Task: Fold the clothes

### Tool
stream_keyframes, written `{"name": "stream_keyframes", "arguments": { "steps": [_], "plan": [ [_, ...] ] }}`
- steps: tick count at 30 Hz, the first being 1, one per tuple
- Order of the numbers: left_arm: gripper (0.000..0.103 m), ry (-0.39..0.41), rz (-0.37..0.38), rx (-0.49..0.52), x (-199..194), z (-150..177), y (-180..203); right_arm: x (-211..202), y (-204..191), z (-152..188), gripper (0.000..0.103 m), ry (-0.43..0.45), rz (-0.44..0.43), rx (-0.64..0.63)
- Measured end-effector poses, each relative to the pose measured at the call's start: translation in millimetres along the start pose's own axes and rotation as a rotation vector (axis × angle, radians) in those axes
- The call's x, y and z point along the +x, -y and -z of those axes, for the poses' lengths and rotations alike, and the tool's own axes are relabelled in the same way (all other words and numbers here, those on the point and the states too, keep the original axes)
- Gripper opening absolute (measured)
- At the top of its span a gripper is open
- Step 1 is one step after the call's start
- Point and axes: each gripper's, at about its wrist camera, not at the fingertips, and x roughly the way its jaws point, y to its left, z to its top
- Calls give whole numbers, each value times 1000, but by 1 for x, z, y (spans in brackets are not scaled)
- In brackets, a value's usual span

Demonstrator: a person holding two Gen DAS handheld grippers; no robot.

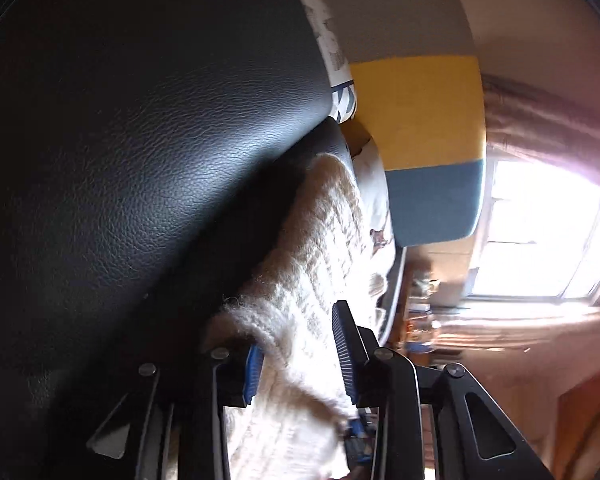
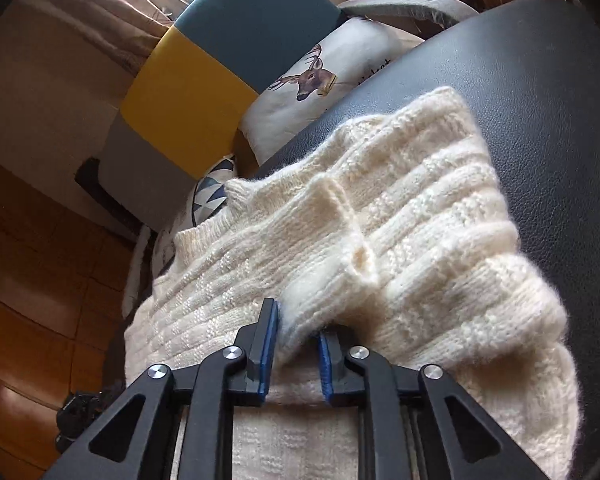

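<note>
I see the cream knit sweater [image 2: 380, 216] bunched on the black leather seat [image 2: 540, 100], its near edge hanging off toward me. My right hand-held gripper [image 2: 296, 344] is clenched on a fold of sweater at that near edge. My left hand-held gripper [image 1: 300, 356] straddles another stretch of sweater [image 1: 300, 280]; pads look apart, grip uncertain, can't tell. Deer-print pillow [image 2: 320, 80] sits behind the seat, beside the striped chair back [image 2: 204, 64].

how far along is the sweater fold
Partly done: the cream knit sweater lies doubled over on the black leather surface. In hand: the right gripper pinches a bunched fold, and the left gripper has knit between its fingers. Left: laying it flat and neat.
</note>
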Motion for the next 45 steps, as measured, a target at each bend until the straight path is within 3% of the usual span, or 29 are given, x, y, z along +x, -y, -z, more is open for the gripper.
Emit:
{"name": "stream_keyframes", "arguments": {
  "steps": [2,4,5,8,10,12,15,18,22,24,25,31,36,38,43,45],
  "plan": [
    [33,-2,4,-8,-1,0,0,-1,1,0,19,8,-8,19],
    [26,17,10,13,-3,2,5,0,-5,0,19,8,15,-7],
    [7,39,21,30,-9,3,7,0,-13,-1,19,5,25,-46],
    [7,111,-20,116,-25,6,14,0,-38,2,18,-7,21,-154],
    [7,115,-64,113,-27,5,6,5,-47,7,18,-39,24,-192],
    [7,83,-57,64,-25,4,-6,17,-40,14,15,-79,73,-187],
    [10,33,-30,-4,-23,3,-19,14,-25,15,15,-60,16,-87],
    [15,3,-35,-6,-26,2,-15,8,-19,12,18,-71,-13,-48],
    [20,55,-82,156,-53,9,16,-14,-27,12,21,-55,71,-149],
    [32,105,-111,263,-62,15,38,-26,-39,12,21,-30,132,-254],
    [34,128,-126,322,-61,18,49,-32,-46,12,21,-17,162,-308],
    [35,153,-300,644,-2,22,113,-15,-91,6,25,-8,253,-596],
    [38,128,-452,689,36,7,105,30,-89,-6,25,-83,339,-659],
    [37,128,-471,681,53,2,93,41,-72,-7,25,-94,379,-653],
    [37,173,-529,850,62,20,88,35,-60,6,25,-31,356,-702],
    [37,183,-544,847,59,22,91,36,-64,3,25,-43,365,-696]
  ]
}}
